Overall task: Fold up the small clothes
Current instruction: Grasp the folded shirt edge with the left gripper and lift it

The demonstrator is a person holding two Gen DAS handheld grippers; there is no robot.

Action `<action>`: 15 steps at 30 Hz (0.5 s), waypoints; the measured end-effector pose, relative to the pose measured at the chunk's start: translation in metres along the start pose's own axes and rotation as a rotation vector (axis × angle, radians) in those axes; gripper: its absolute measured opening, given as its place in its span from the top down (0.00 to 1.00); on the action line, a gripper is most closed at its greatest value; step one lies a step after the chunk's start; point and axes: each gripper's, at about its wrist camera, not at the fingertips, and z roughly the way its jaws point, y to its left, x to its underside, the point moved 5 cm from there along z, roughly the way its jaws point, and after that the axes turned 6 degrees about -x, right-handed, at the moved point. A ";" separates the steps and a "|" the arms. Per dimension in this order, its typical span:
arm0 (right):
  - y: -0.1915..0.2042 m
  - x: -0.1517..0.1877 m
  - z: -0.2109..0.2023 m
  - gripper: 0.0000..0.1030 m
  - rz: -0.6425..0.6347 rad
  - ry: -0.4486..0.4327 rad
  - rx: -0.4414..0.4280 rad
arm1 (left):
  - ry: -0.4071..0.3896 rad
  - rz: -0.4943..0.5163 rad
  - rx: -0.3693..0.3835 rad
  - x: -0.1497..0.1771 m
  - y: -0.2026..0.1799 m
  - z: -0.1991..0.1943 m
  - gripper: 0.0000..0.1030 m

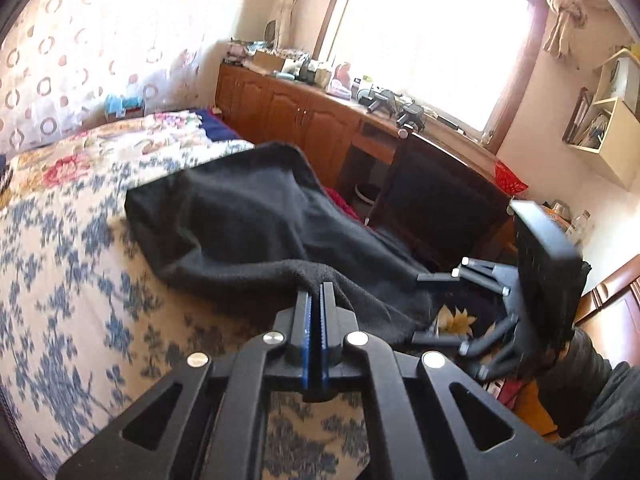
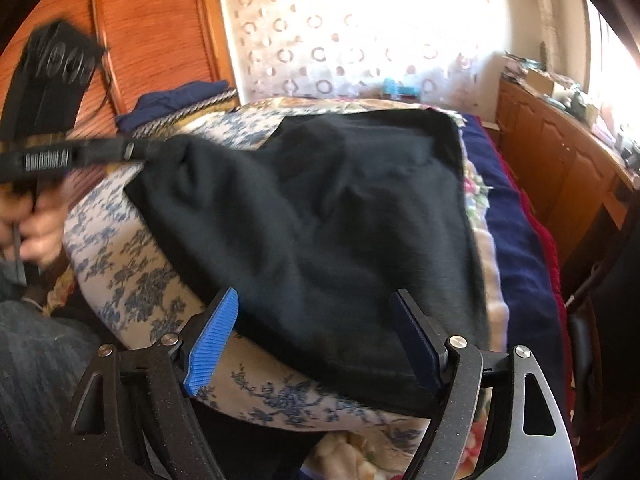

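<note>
A black garment (image 1: pixel 248 224) lies spread on the floral bedspread (image 1: pixel 80 264). My left gripper (image 1: pixel 317 292) is shut on the garment's near edge and lifts a fold of it. In the right wrist view the same garment (image 2: pixel 320 216) covers the bed's middle. My right gripper (image 2: pixel 316 308) is open, its blue pads either side of the garment's near edge without pinching it. The left gripper (image 2: pixel 140 150) shows at the garment's left corner, held by a hand. The right gripper (image 1: pixel 440 304) shows open at the right in the left wrist view.
A wooden cabinet (image 1: pixel 304 112) with clutter on top runs under the bright window. A dark chair (image 1: pixel 440 200) stands beside the bed. A navy blanket (image 2: pixel 516 240) hangs along the bed's right side. A wooden headboard (image 2: pixel 152 32) is at the left.
</note>
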 end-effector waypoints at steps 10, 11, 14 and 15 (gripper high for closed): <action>0.005 0.017 0.018 0.22 -0.073 0.063 0.043 | -0.020 -0.008 -0.027 -0.013 0.007 0.011 1.00; 0.005 0.017 0.020 0.22 -0.082 0.065 0.057 | -0.023 -0.009 -0.029 -0.014 0.007 0.011 1.00; 0.000 0.019 0.023 0.22 -0.099 0.077 0.090 | -0.031 -0.019 -0.036 -0.017 0.011 0.011 1.00; -0.001 0.019 0.024 0.22 -0.117 0.085 0.106 | -0.034 -0.023 -0.038 -0.018 0.013 0.010 1.00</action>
